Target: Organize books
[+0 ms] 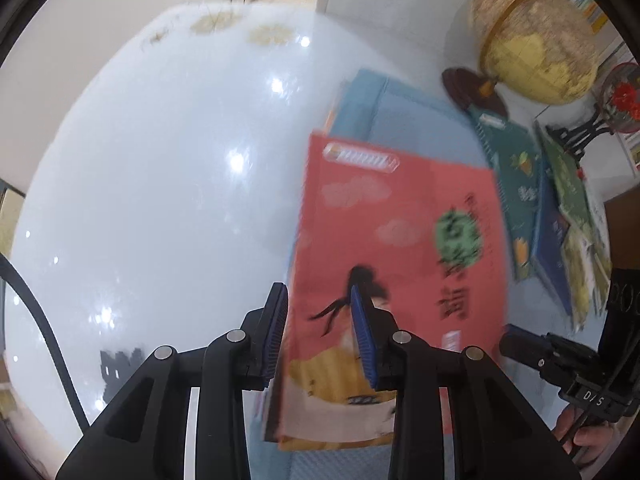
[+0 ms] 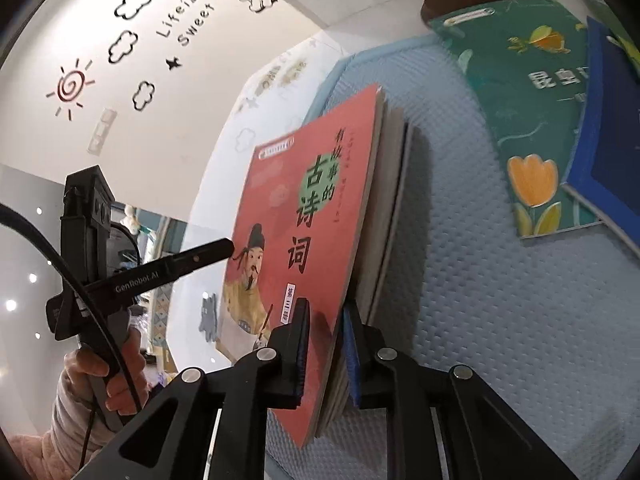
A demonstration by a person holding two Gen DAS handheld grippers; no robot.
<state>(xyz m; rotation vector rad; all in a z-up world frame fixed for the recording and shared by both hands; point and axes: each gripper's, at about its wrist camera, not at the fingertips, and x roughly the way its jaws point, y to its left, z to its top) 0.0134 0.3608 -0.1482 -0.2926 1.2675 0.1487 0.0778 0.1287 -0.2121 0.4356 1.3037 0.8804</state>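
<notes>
Right wrist view: right gripper (image 2: 326, 354) pinches the red book (image 2: 304, 216)'s lower edge; left gripper (image 1: 320, 336) straddles its edge, pads apart.

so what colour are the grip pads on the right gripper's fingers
Blue, ribbed pads on black fingers; clearest in the right wrist view.

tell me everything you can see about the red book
The red book is a thin paperback stacked with a few others. Its glossy cover shows Chinese title characters, a green blot, pale clouds and a robed, bearded figure in a black hat. It stands tilted on edge over the quilted blue mat. The right gripper has its jaws around the lower edge, one pad on the cover; the left gripper straddles another edge.
</notes>
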